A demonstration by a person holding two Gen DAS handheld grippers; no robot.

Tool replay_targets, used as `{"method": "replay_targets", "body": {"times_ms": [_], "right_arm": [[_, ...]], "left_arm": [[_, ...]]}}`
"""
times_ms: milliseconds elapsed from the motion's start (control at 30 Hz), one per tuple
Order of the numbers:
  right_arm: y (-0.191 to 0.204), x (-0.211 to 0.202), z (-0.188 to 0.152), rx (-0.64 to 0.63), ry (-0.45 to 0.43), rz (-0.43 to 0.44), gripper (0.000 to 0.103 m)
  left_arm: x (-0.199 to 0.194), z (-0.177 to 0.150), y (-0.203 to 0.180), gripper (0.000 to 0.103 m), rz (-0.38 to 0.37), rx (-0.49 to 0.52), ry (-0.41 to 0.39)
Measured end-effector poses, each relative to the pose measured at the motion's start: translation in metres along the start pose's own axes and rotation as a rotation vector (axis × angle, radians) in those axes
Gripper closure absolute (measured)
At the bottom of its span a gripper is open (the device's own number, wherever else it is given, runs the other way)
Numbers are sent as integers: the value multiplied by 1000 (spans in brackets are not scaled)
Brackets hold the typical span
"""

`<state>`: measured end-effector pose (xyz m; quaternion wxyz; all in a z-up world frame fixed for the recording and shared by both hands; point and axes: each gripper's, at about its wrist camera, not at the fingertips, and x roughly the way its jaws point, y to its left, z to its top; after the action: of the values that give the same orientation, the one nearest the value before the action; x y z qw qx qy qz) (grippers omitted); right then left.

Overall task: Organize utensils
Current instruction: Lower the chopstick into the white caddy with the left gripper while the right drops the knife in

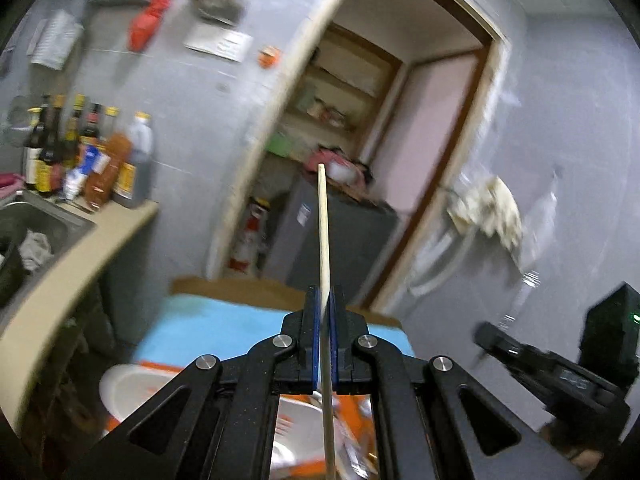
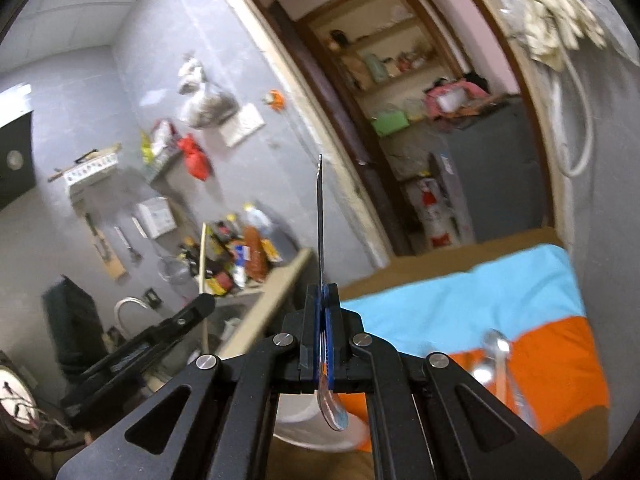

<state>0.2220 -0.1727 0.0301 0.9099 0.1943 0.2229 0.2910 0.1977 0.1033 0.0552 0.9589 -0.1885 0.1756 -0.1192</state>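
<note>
The left hand-held gripper (image 1: 325, 300) is closed tight on a pale wooden chopstick (image 1: 323, 240), held well above the bench. The stick's long axis runs straight out along the fingers, its far tip pointing toward the open doorway (image 1: 400, 120) and its near end passing back under the gripper body.

The right hand-held gripper (image 2: 323, 296) is clamped on a metal spoon (image 2: 320, 224), seen edge-on. The handle points forward and up toward the door frame, and the bowl (image 2: 334, 412) hangs behind the pads, over a white bowl (image 2: 304, 420).

Below lies a blue and orange cloth (image 2: 460, 304) with more blurred spoons (image 2: 496, 356) on it. A counter with sauce bottles (image 1: 80, 148) and a sink (image 1: 36, 216) stands to the left.
</note>
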Motion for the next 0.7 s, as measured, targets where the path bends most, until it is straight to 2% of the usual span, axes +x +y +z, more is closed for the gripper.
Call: {"method": "replay_targets", "body": {"times_ms": [200,333,500,700], "right_arm": [[37,37,-10,-28,25,40,103],[46,58,-22,-50,52,27,103],[48,75,-41,-82,85,2,103],[46,87,-58,-96,112,-33,102]], "left_arm": [[-9,10,82,101,64,-102,-80],[-9,7,118,101,62,-155,-100],[1,-1,134,101,57,-165,-117],[8,-16,126,101,83,-95,-142]]}}
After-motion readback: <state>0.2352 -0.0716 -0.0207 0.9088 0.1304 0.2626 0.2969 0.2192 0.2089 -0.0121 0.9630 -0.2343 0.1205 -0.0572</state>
